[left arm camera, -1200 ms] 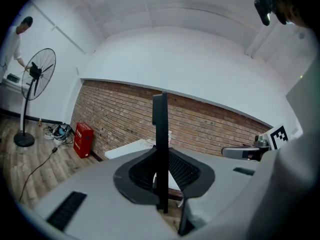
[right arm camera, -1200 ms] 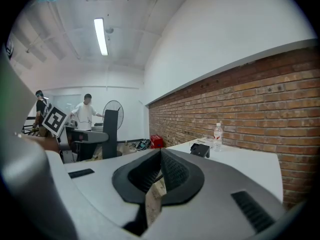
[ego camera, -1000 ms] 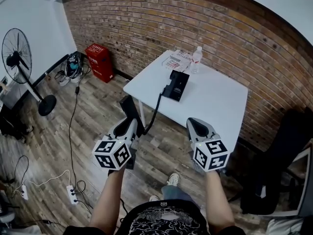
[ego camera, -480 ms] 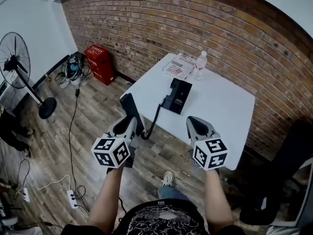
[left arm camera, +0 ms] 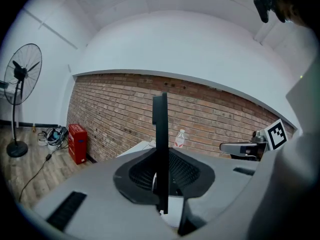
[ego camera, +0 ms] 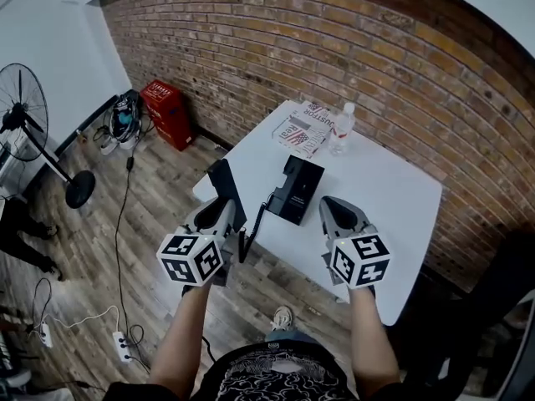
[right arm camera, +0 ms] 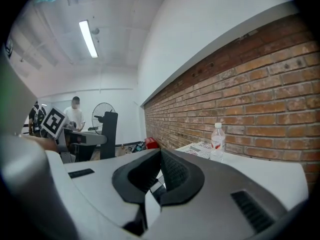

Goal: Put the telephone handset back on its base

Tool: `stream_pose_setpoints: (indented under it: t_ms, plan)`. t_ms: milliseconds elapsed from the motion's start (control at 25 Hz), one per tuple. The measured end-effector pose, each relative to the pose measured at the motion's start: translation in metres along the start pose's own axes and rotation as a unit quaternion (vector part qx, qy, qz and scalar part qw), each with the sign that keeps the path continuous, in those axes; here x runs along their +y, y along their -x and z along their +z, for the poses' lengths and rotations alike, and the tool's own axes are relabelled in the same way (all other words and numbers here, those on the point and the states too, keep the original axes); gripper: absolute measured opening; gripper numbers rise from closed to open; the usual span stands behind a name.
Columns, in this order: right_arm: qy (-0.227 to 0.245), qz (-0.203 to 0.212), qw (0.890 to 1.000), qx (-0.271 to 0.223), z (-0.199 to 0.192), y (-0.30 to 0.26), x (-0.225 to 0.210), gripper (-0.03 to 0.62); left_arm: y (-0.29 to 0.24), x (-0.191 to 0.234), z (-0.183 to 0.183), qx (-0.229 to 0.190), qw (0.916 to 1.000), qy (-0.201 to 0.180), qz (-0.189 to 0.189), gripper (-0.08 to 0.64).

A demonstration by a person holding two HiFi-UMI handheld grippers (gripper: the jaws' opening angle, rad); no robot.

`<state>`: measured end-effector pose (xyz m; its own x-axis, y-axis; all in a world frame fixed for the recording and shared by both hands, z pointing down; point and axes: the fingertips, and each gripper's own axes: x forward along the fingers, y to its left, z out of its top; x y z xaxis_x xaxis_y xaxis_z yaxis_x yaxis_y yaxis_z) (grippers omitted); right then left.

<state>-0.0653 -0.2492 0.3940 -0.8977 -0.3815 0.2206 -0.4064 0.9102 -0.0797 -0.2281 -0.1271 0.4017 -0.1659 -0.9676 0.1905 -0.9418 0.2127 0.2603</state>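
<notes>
Black handset: slim black plastic telephone handset (ego camera: 224,184) stands upright in the left gripper (ego camera: 219,215); it is off its base and shows against the table's left corner.
Left gripper jaws: clamped on the handset. The left gripper view shows it edge-on as a thin dark bar at frame centre, lower end hidden between the pads.
Right gripper: right gripper (ego camera: 338,214) has its jaws together with nothing between them; it shows in front of the table's near edge, right of the base.
Base: flat black rectangular telephone base (ego camera: 297,189) lies on the table at frame centre; keys too small to make out.
Cord: thin black cord (ego camera: 257,220) drops from the base past the table edge; its lower end cannot be traced past the left gripper.
Head view only: base and cord seen whole.
Right gripper view only: person in a white top (right arm camera: 75,113) at frame left, beside a black pedestal fan (right arm camera: 103,109).
Table: white rectangular tabletop (ego camera: 380,195) near the red brick wall (ego camera: 334,48); clear plastic bottle (ego camera: 341,127) and printed paper (ego camera: 303,129) at its far edge.
Room: wood-plank floor (ego camera: 159,224); red crate (ego camera: 165,111) upper left; white power strip (ego camera: 124,332) lower left. The fan is cut off by the head view's left border.
</notes>
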Motion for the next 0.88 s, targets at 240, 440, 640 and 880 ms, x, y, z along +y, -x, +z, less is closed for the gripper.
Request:
stream_pose_setpoints:
  t_ms: [240, 440, 640, 880]
  plan:
    - [-0.006, 0.006, 1.0, 0.007, 0.0, -0.029, -0.032, 0.002, -0.044, 0.003, -0.005, 0.018, 0.9998, 0.003, 0.001, 0.074]
    - [-0.017, 0.006, 1.0, 0.01, -0.003, -0.047, -0.055, 0.002, -0.074, 0.002, -0.008, 0.035, 0.9994, -0.003, -0.007, 0.074]
    - [-0.026, 0.004, 1.0, 0.011, -0.007, -0.058, -0.068, 0.002, -0.092, 0.001, -0.016, 0.056, 0.9981, -0.004, -0.026, 0.074]
    - [-0.029, -0.004, 0.999, 0.014, -0.008, -0.067, -0.07, 0.002, -0.104, 0.004, -0.027, 0.084, 0.9944, 0.005, -0.065, 0.074]
